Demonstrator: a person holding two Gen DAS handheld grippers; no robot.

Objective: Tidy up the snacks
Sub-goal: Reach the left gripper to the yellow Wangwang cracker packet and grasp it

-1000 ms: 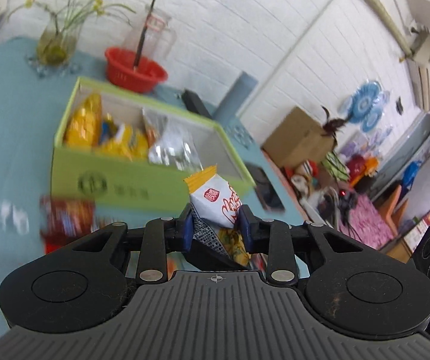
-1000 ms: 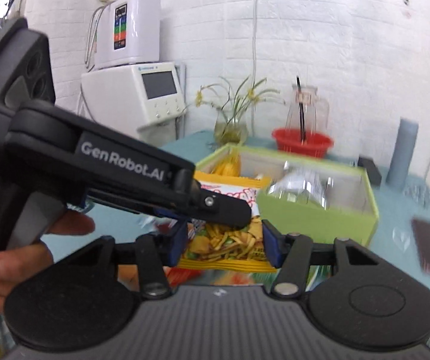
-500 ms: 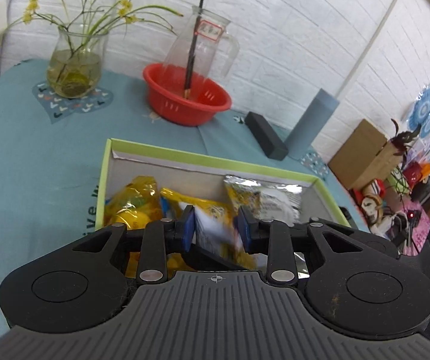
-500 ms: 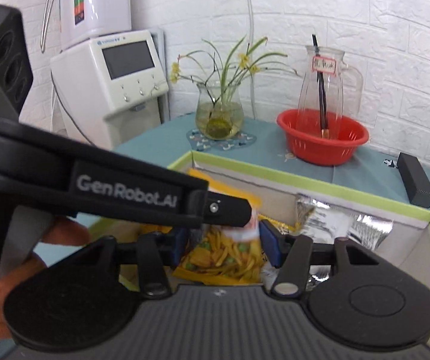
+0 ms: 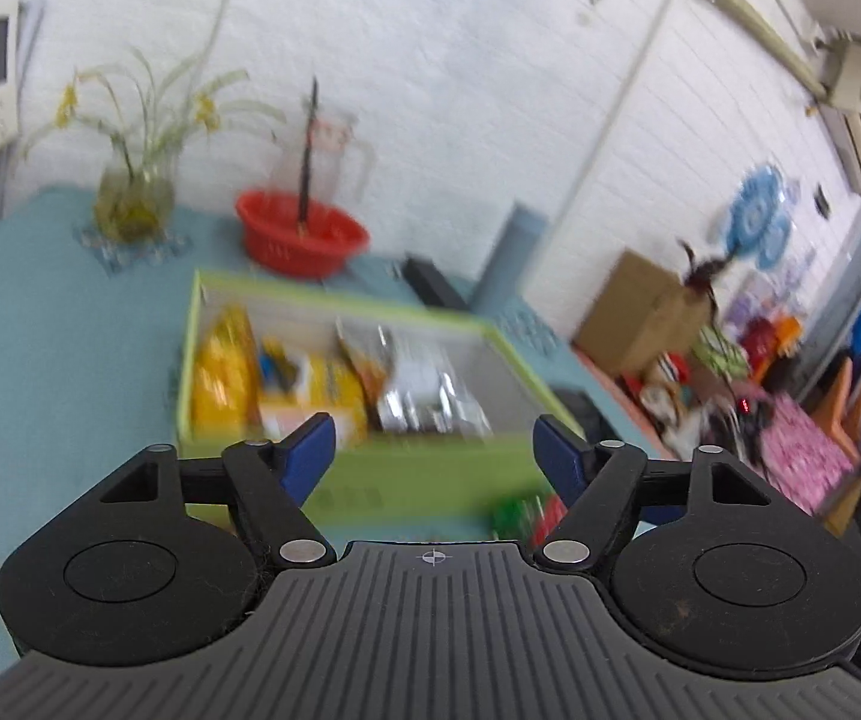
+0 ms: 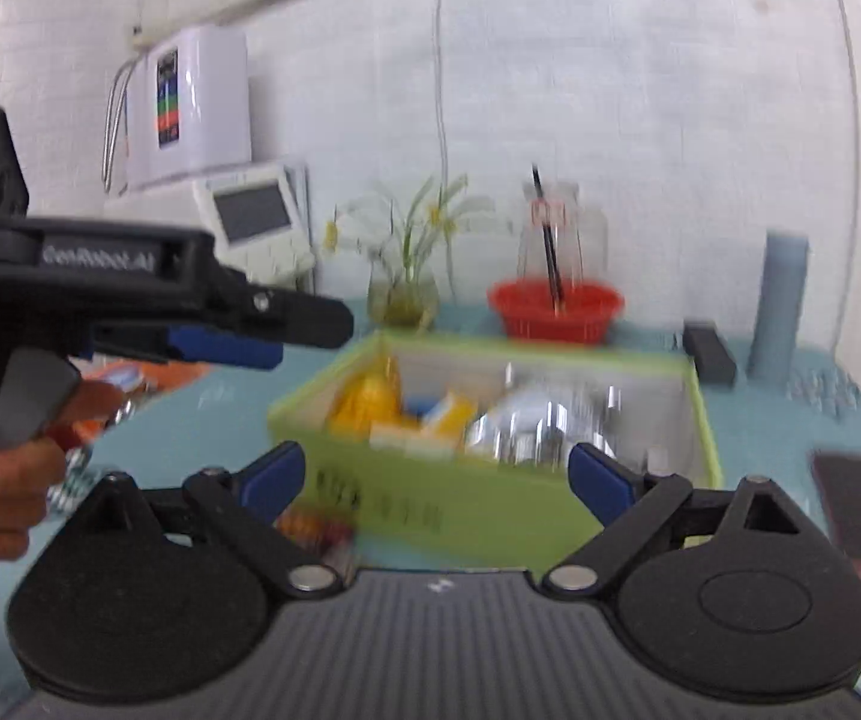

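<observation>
Now both jaws opening, empty: left hand-held gripper (image 5: 433, 450), right hand-held gripper (image 6: 437, 480).

One green box (image 5: 370, 474) sits on one teal table (image 5: 58, 360). The packets inside blur together: at least two yellow packets (image 5: 220, 372) and one silver packet (image 5: 430, 402) show, though the exact count cannot be told. Behind stand one red basket (image 5: 301, 240), one glass pitcher (image 5: 325, 150), one vase of flowers (image 5: 133, 204), one grey cylinder (image 6: 781, 300) and one black block (image 6: 709, 351). One dark phone (image 6: 859, 507) lies to the right.
</observation>
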